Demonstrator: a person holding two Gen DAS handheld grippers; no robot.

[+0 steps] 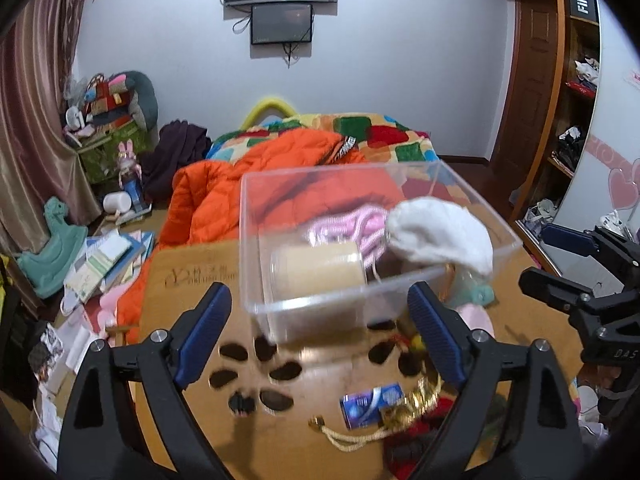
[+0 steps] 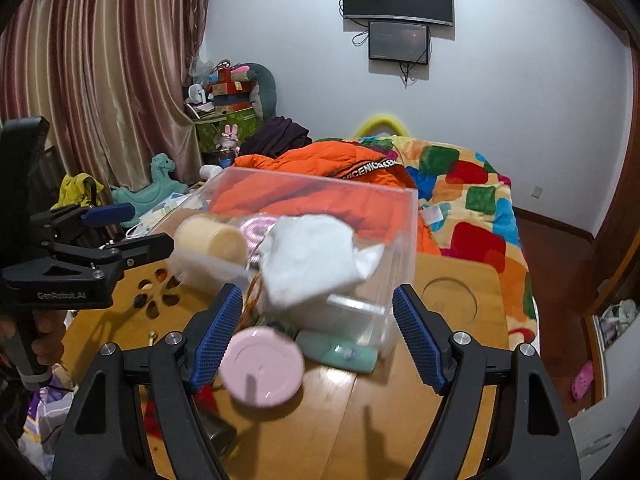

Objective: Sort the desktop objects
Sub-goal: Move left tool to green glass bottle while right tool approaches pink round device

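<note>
Right wrist view: both grippers, right (image 2: 318, 336) and left (image 1: 318, 334), hang spread and empty before the clear box (image 2: 396, 216) at the table's (image 2: 452, 360) far edge, already holding a white cloth (image 2: 316, 256). The pink lid (image 2: 262, 366), nearest, probably goes next, needing a lower reach.
</note>
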